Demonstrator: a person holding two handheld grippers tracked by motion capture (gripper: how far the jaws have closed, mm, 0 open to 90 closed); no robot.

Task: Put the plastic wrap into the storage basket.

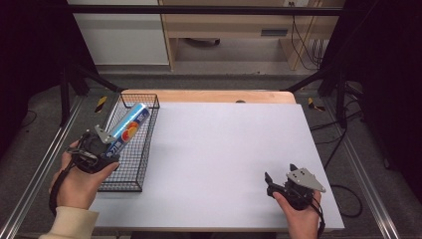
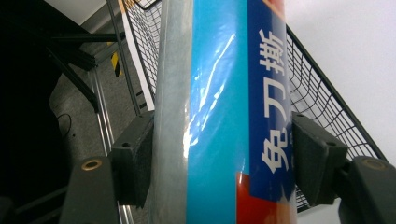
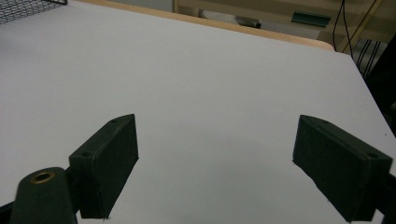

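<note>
A long blue and silver roll [image 1: 130,124] with white characters and an orange patch is held above the black wire basket [image 1: 144,149] at the table's left. My left gripper [image 1: 112,144] is shut on the roll's near end. In the left gripper view both pads press the roll [image 2: 219,112] from either side, with the basket's mesh [image 2: 322,93] behind it. My right gripper [image 1: 279,180] rests low near the table's front right corner, open. The right gripper view shows its jaws [image 3: 215,172] wide apart over bare white table with nothing between them.
The white tabletop [image 1: 224,149] has a wooden strip [image 1: 214,96] along its far edge. Metal frame rails [image 1: 40,164] run along both sides. A wooden shelf unit [image 1: 234,30] and cables stand beyond the table. A corner of the basket [image 3: 28,7] shows far left in the right gripper view.
</note>
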